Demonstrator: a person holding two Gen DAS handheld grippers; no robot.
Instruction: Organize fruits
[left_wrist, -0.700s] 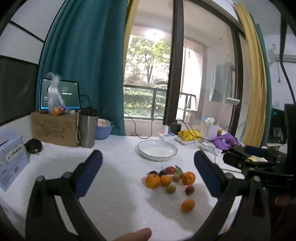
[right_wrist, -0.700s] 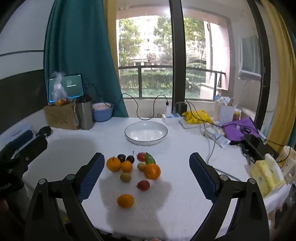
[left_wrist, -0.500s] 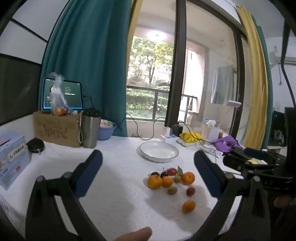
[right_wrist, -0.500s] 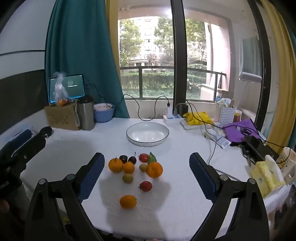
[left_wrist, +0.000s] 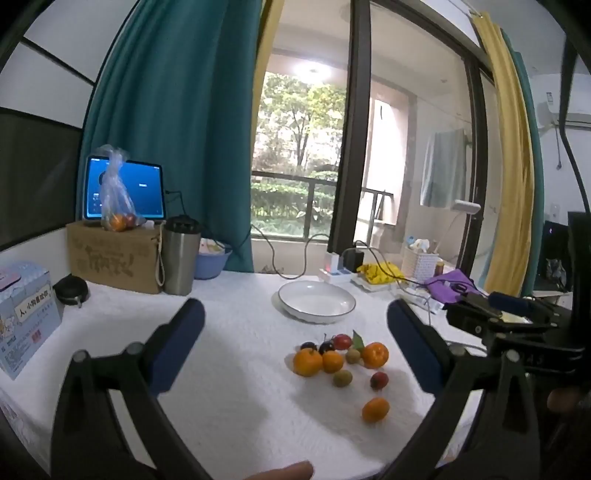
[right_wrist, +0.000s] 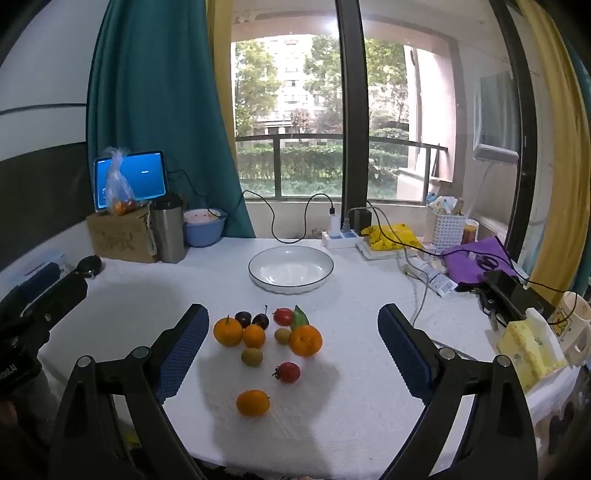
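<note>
Both the left gripper (left_wrist: 295, 339) and the right gripper (right_wrist: 291, 341) hover released, jaws spread wide and holding nothing, above the white-clothed table (right_wrist: 369, 387), where the fruit cluster (right_wrist: 267, 336) lies at 6 o'clock from the empty white plate (right_wrist: 290, 271).

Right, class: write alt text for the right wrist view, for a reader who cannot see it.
The open right gripper hovers over small loose fruits, oranges, cherries and tomatoes, on a white table. An empty white plate sits behind the fruits, before a window.
</note>
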